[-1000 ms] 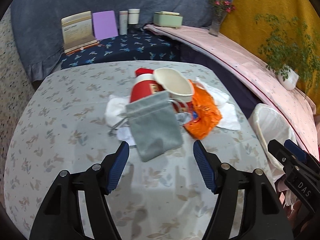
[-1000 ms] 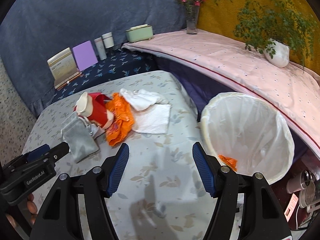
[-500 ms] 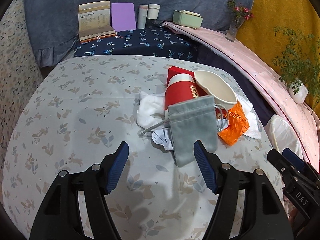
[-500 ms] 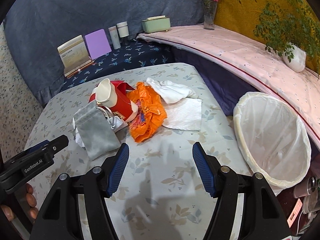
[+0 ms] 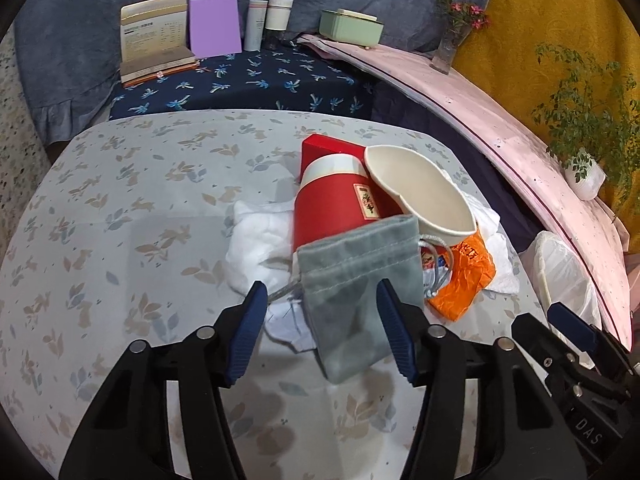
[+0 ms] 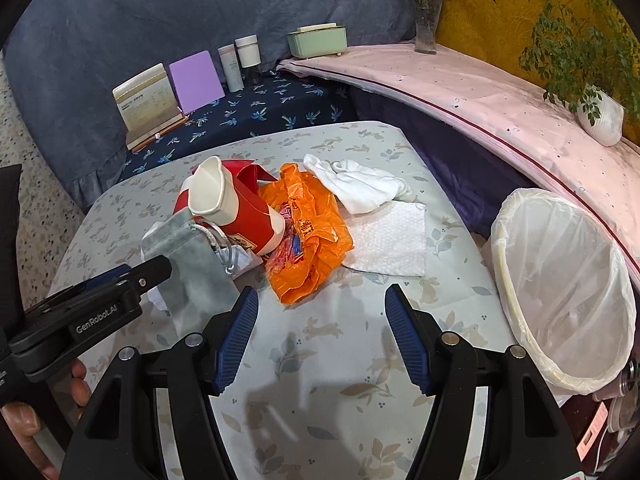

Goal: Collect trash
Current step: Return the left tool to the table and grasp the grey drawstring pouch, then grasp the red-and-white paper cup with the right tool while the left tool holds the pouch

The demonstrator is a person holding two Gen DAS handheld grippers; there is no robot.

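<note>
1. The approach step is judged to be in hand: the left gripper [image 5: 320, 328] is brought over the pile of trash, and nothing is yet lifted by it.
2. Its jaws have just been closing and are seen partly spread. The lower part of the grey drawstring pouch [image 5: 356, 276] lies between them, but the pads are not seen to press on it, so no pinch is claimed.
3. Just ahead of that claw and touching the pouch, a red paper cup [image 5: 332, 200] is seen on its side, with a crushed white cup [image 5: 420, 192] against it. To the claw's right an orange plastic bag [image 5: 460, 276] is crumpled; white tissue [image 5: 256, 236] lies ahead to its left.
4. The right gripper [image 6: 320, 332] is held wide apart over bare tablecloth [image 6: 340, 380], with nothing between its fingers. The orange bag lies just ahead of it, a flat white napkin [image 6: 392, 236] ahead to its right, and the lined bin [image 6: 568, 288] well off to its right, beside the table.
5. The next move is judged to call for a firm close on the soft pouch, then a lift clear of the cups and a carry across to the bin.
6. "GenRobot.AI" is read on the left tool's body in the right wrist view, and "DAS" on the right tool in the left wrist view. A small label is seen on the red cup, and print on the orange bag; neither can be read.
</note>
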